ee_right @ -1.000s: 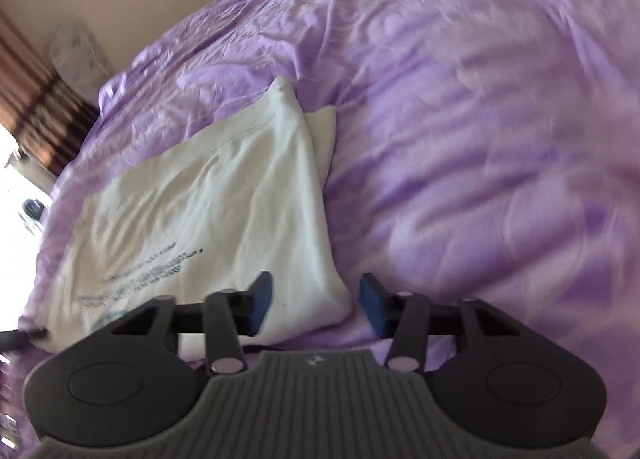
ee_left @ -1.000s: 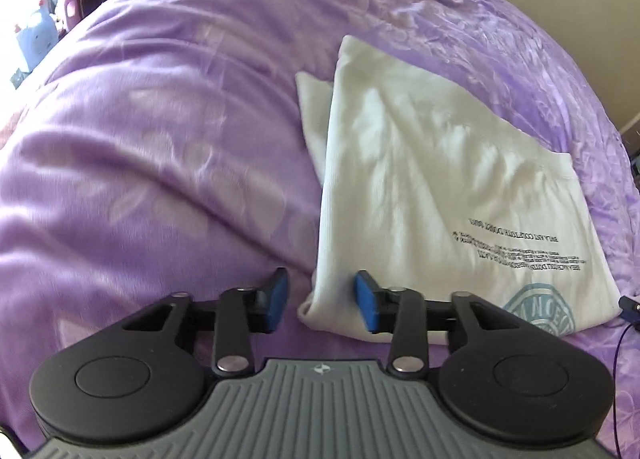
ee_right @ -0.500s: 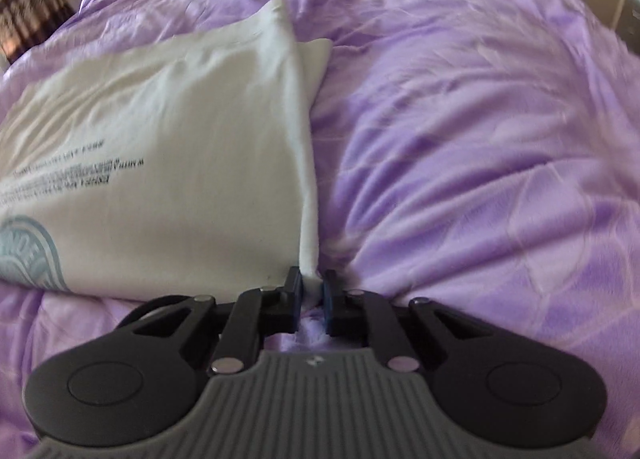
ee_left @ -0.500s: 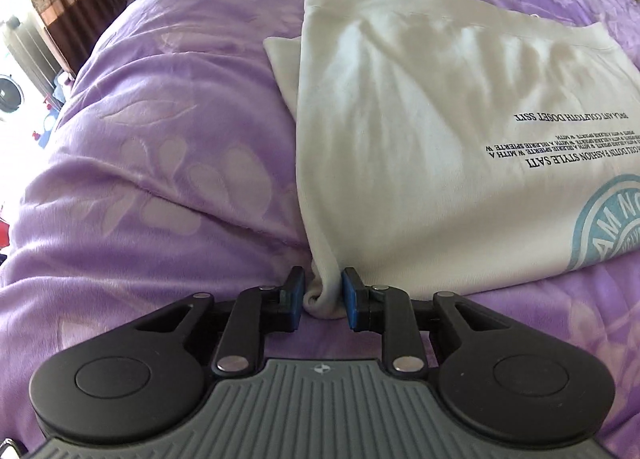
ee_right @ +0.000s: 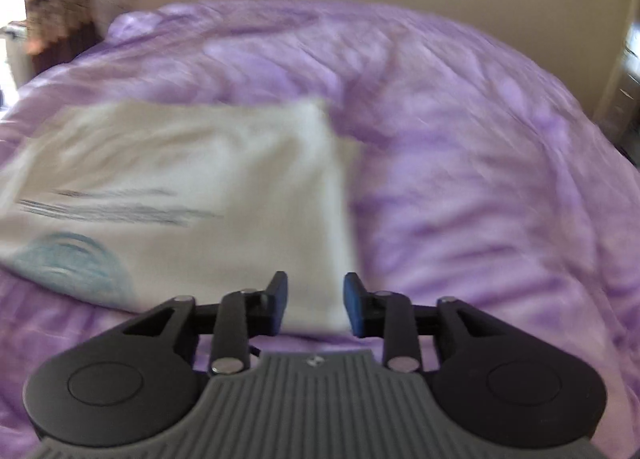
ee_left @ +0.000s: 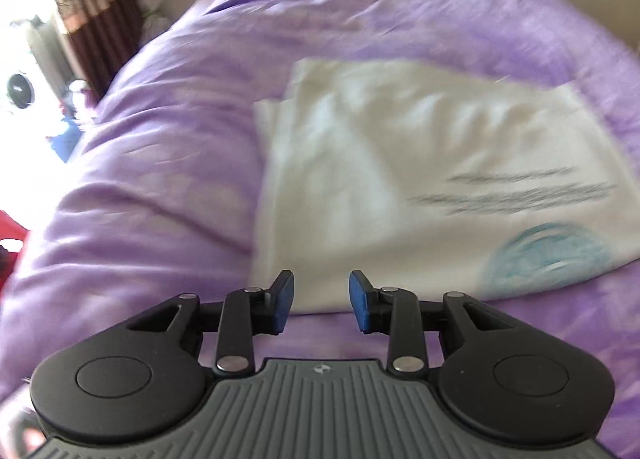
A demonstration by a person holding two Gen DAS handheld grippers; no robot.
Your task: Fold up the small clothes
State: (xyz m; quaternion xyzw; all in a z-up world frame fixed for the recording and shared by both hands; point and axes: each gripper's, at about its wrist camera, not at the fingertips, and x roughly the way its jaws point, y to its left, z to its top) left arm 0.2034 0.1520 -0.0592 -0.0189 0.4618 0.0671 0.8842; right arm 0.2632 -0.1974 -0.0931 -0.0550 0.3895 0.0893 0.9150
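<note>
Here the white T-shirt (ee_left: 400, 179) lies flat on the purple bedspread (ee_left: 160, 179), already folded into a rough rectangle, with grey lines of print and a teal round logo facing up. Just ahead of the left gripper (ee_left: 320, 307) sits the shirt's near left corner; its jaws are opening and the blue pads stand apart, with cloth showing in the gap beyond them but nothing pinched. The right gripper (ee_right: 314, 305) is placed the same way at the near right corner of the T-shirt (ee_right: 200, 187): jaws opening, pads clear of the fabric, the shirt's edge visible just in front of them against the bedspread (ee_right: 480, 179). Both views are smeared by motion, so fine detail of the hem cannot be read. My reading is that the step in hand is a release between folds. If another fold is wanted, the next move would call for both tools to take the two near corners together, lift them evenly and carry them toward the far edge, keeping the layers beneath from dragging or bunching on the soft cover.
</note>
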